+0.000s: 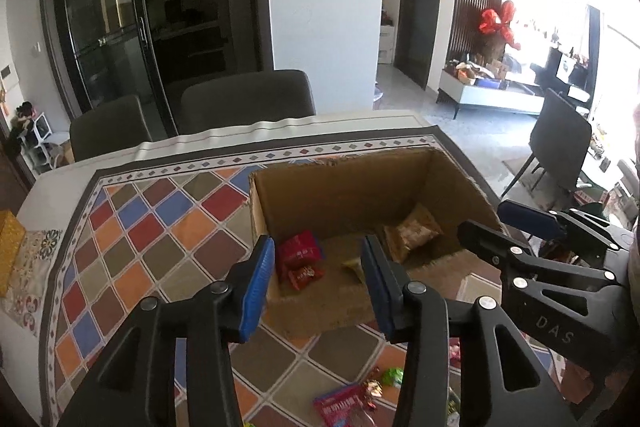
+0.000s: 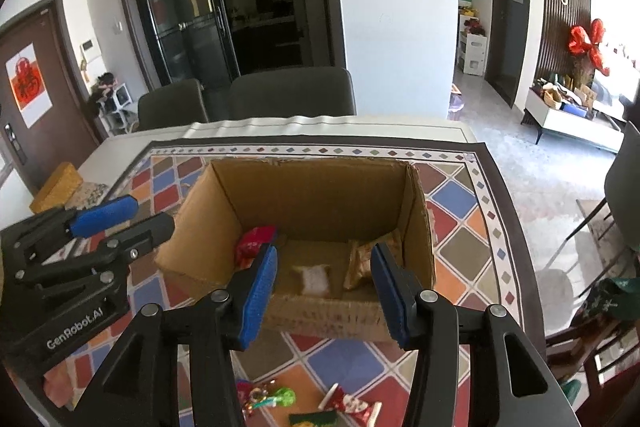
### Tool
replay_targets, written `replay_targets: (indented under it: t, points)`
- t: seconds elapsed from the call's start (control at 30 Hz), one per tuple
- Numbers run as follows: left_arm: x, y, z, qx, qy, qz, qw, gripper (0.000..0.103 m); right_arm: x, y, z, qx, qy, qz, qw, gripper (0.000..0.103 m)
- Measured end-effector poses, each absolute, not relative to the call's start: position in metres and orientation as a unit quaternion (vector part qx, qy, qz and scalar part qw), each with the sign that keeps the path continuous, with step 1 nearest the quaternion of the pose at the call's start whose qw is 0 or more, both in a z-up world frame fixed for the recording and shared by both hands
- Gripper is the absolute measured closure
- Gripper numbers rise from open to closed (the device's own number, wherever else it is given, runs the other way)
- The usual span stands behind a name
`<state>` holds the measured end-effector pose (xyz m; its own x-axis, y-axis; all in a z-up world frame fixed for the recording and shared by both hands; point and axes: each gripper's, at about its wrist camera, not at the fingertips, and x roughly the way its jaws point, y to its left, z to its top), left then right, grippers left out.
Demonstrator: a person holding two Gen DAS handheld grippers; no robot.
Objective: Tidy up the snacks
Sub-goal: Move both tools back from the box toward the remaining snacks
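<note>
An open cardboard box (image 1: 340, 183) (image 2: 320, 187) stands on the patterned tablecloth. Inside lie red snack packets (image 1: 300, 259) (image 2: 254, 241), a small gold packet (image 1: 354, 265) and a tan wrapped snack (image 1: 414, 231) (image 2: 360, 261); a white packet (image 2: 316, 277) shows blurred in the right wrist view. My left gripper (image 1: 318, 283) is open and empty above the box's near edge. My right gripper (image 2: 324, 293) is open and empty above the box's near wall. Each gripper shows in the other's view, the right (image 1: 504, 227) and the left (image 2: 124, 217). Loose snacks (image 1: 348, 399) (image 2: 276, 397) lie on the cloth before the box.
Two dark chairs (image 1: 244, 99) (image 2: 292, 91) stand behind the table. A yellow box (image 1: 8, 251) (image 2: 56, 187) sits at the table's left edge. Another dark chair (image 1: 560, 135) stands to the right on the floor.
</note>
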<state>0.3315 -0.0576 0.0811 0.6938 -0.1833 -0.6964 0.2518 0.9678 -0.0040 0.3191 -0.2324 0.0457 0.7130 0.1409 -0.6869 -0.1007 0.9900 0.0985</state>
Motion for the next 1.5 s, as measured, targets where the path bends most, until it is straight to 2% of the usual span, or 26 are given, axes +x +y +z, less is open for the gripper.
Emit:
replay_targets:
  t: [0.27,0.5,0.6,0.7,1.5]
  points:
    - [0.295,-0.048,0.080,0.035,0.367,-0.118,0.922,0.049,0.282,-0.230,0.046,0.034,0.362,0.058,0.930,0.053]
    - [0.268,-0.044,0.070,0.026,0.370,-0.124,0.920,0.045,0.259,-0.226,0.038,0.041,0.371,0.071,0.925,0.053]
    - [0.257,-0.045,0.064,0.033,0.372,-0.120,0.920,0.043,0.249,-0.225,0.035,0.042,0.371,0.073,0.925,0.045]
    - [0.247,-0.046,0.058,0.042,0.374,-0.120,0.919,0.039,0.239,-0.224,0.030,0.031,0.367,0.066,0.927,0.045]
    - [0.225,-0.047,-0.036,0.042,0.481,-0.129,0.866,0.038,0.206,-0.225,-0.054,0.026,0.461,0.056,0.885,0.045]
